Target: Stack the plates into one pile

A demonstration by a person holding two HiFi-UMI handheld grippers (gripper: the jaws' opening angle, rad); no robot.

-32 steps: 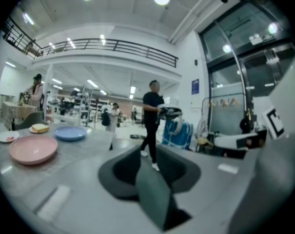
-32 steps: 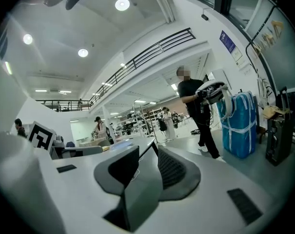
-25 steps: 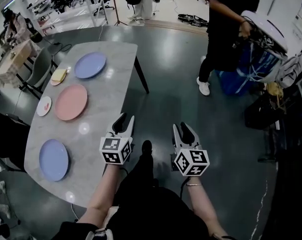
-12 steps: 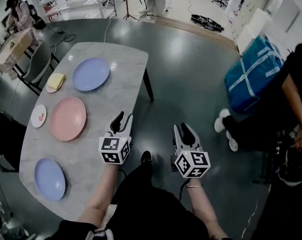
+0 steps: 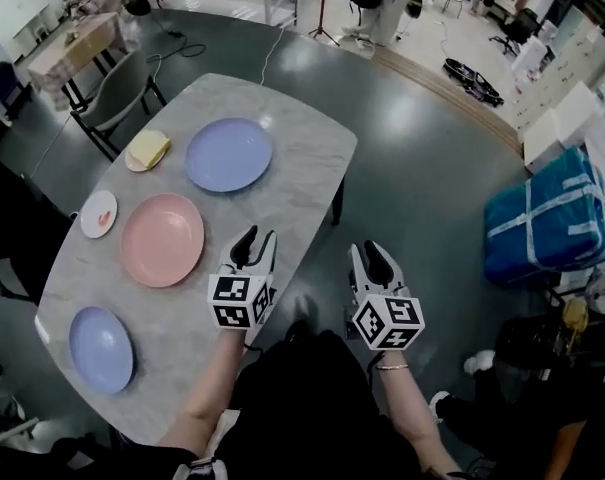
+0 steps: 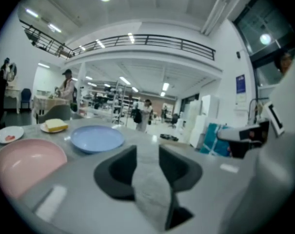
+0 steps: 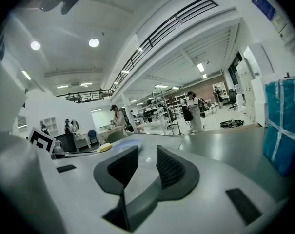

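Observation:
Three large plates lie apart on the grey marble table: a blue plate at the far end, a pink plate in the middle and a second blue plate at the near left. My left gripper hovers over the table's right edge, right of the pink plate, open with nothing between its fingers. In the left gripper view the pink plate and the far blue plate lie ahead and to the left. My right gripper is open and empty, over the floor beside the table.
A small white plate and a plate with a yellow item sit along the table's left side. A chair stands at the far left corner. A blue bag lies on the floor to the right. People stand far behind.
The head view has swung, so the table now sits nearer the middle. The person in black at the right has left the view. Both grippers keep their places in the picture.

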